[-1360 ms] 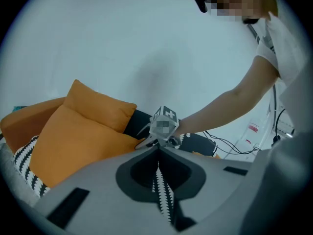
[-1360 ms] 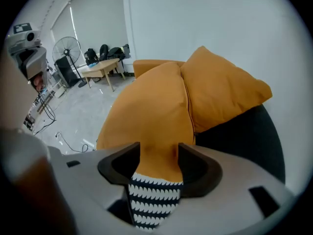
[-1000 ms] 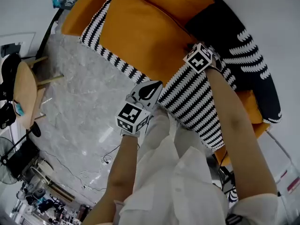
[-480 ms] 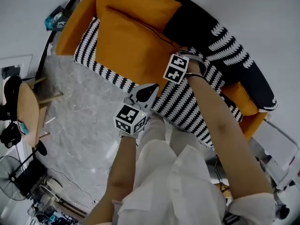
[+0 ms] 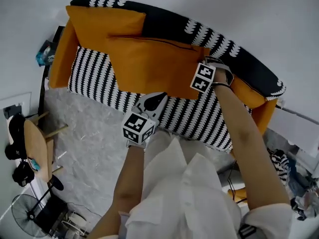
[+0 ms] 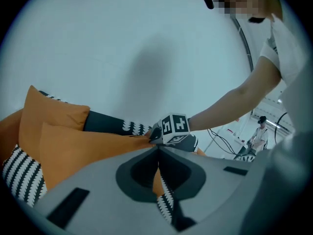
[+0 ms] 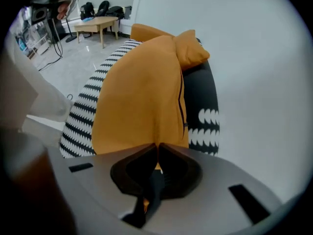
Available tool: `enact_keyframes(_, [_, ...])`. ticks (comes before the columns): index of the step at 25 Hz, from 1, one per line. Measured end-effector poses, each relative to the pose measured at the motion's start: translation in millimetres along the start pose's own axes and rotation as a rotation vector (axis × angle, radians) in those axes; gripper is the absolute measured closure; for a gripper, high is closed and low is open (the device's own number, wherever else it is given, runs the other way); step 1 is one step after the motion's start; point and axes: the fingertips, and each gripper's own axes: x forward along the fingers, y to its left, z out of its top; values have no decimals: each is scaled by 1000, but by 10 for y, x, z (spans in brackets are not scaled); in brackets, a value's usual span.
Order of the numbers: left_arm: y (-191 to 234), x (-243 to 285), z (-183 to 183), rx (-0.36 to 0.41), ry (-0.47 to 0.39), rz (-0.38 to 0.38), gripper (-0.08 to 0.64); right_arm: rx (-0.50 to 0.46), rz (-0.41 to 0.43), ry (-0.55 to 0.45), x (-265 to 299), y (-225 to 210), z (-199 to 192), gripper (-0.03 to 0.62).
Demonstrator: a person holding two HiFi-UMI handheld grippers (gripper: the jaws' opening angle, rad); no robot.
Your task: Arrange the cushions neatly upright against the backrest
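A large orange cushion [image 5: 154, 66] leans on the sofa's black, white-patterned backrest [image 5: 234, 54], over the striped seat [image 5: 189, 116]. A second orange cushion [image 5: 104, 21] stands behind it at the left end. My right gripper [image 5: 208, 63] is at the large cushion's upper right corner, and its jaws are shut on the orange fabric [image 7: 146, 92] there. From the left gripper view the same gripper [image 6: 152, 137] shows pinching that corner. My left gripper [image 5: 158, 97] hovers over the seat's front edge, shut with nothing held.
Orange armrests [image 5: 60, 59] close both sofa ends. A wooden side table [image 5: 37, 148] and a fan [image 5: 25, 215] stand on the grey marble floor [image 5: 89, 148] at left. Cables and clutter [image 5: 294, 183] lie right of the sofa. A person [image 6: 257, 136] stands far off.
The head view has pulled back to take in the whole sofa. My right gripper has gone to the large cushion's right corner and closed on it. The left gripper has barely moved.
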Motion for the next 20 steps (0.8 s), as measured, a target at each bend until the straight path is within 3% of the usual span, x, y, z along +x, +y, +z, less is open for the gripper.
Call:
enact_keyframes(6, [-448, 485, -10, 53, 53, -100, 546, 160, -74, 126, -52, -1, -1370, 574])
enact_keyframes(10, [-691, 701, -87, 68, 91, -143, 546, 299, -52, 171, -66, 201, -1994, 566])
enact_keyframes(17, [-830, 952, -164, 99, 134, -183, 545, 489, 14, 59, -132, 360, -2147, 400])
enact_keyframes(20, [-759, 1058, -171, 145, 169, -195, 545, 523, 64, 24, -177, 403, -2125, 354])
